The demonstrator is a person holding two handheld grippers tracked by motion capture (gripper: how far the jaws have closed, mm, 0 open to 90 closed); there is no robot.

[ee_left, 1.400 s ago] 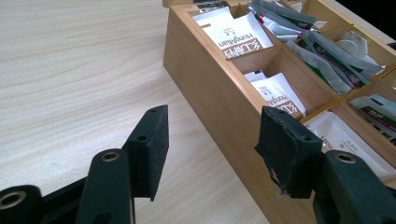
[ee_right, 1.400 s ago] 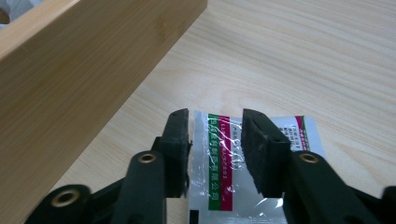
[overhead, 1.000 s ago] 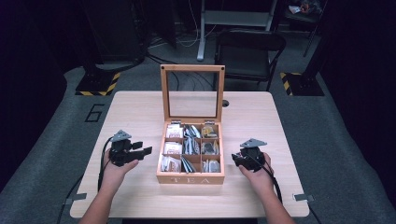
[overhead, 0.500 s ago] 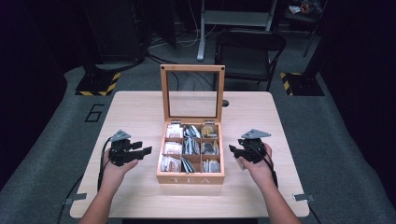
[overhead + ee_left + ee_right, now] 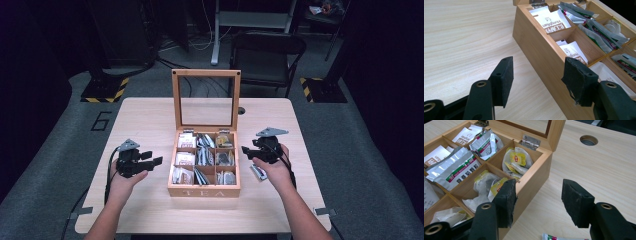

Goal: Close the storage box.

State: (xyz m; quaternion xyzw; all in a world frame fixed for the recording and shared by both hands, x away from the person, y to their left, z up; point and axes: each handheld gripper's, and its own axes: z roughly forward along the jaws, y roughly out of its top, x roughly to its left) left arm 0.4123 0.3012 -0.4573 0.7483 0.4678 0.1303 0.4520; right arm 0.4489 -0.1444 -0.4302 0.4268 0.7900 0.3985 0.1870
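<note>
**Both sets of jaws wide, flanking the open tea box**

I hold my left gripper (image 5: pixel 150 162) over the table (image 5: pixel 140 120) just beside the left wall of the wooden tea box (image 5: pixel 204 191). Its jaws are spread wide with nothing between them, pointing toward the box. From the left gripper view, one jaw sits over bare table and the other in front of the box's side wall, though I cannot tell whether it touches the wood.

My right gripper (image 5: pixel 246 150) is near the right wall of the box, jaws also wide and empty. In the right gripper view, one jaw overlaps the box's rim at the right-hand column and the other hangs over the table.

The box sits at the middle of the table with its glass-paned lid (image 5: pixel 206 98) standing upright at the back. It is split into nine compartments. The left column holds white paper sachets (image 5: pixel 552 21), the middle column silver-grey sachets with green and red print (image 5: pixel 456 171), and the right column loose bags with yellow tags (image 5: pixel 516 160).

One sachet (image 5: pixel 258 172) lies flat on the table just beside my right hand (image 5: pixel 272 167), outside the box. A round cable hole (image 5: pixel 588 140) is in the table beyond the box's far right corner.
</note>
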